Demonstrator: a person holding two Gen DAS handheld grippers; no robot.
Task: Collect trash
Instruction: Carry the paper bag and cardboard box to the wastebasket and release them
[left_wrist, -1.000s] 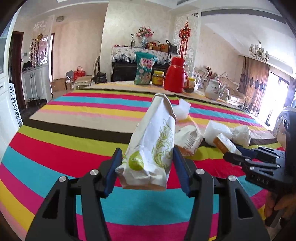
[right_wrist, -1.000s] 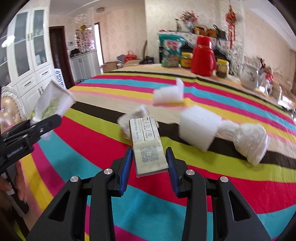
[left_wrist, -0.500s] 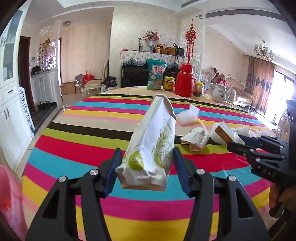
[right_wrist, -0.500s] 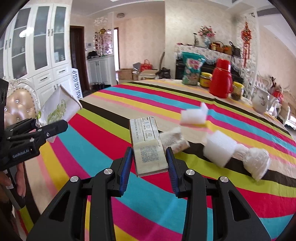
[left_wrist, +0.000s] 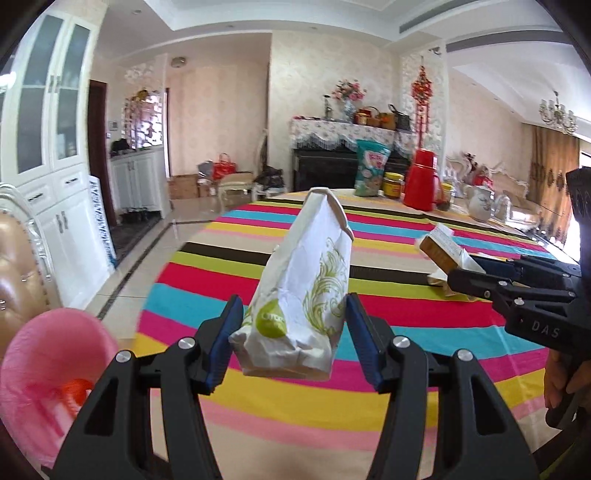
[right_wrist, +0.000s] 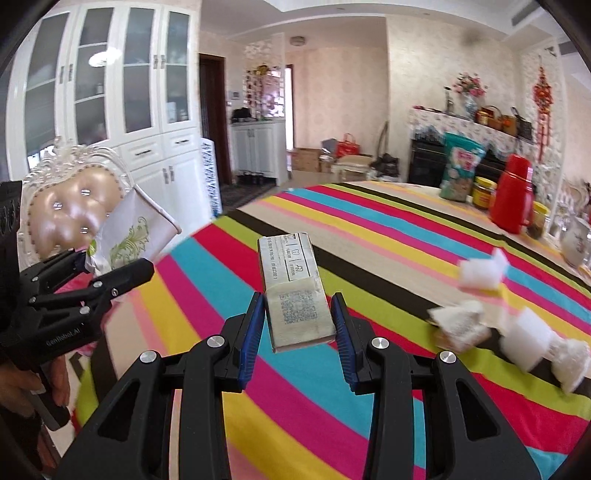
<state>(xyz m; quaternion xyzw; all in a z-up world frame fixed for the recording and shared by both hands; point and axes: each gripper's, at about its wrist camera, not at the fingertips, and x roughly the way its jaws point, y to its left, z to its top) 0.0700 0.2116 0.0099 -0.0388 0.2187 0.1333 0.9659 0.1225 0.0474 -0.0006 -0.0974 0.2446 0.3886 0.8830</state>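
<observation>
Left gripper (left_wrist: 293, 341): jaws clamped on the lower end of the white paper bag (left_wrist: 306, 280), whose long axis runs forward and upward, away from the camera

Right gripper (right_wrist: 298, 332): jaws closed at a narrower setting on a small flat carton (right_wrist: 293, 288), long axis also pointing forward along the fingers

Both items are lifted clear of the striped tablecloth (left_wrist: 369, 369)

The pink bin (left_wrist: 48, 384) sits low at the left edge of the left wrist view, below table level and beside the table edge. It lies to the left of both grippers; the left gripper is judged the nearer, so the bag should reach it first, with the right gripper crossing behind it

Farther out, on the right of the cloth, loose white scraps (right_wrist: 480, 273) remain uncollected
</observation>
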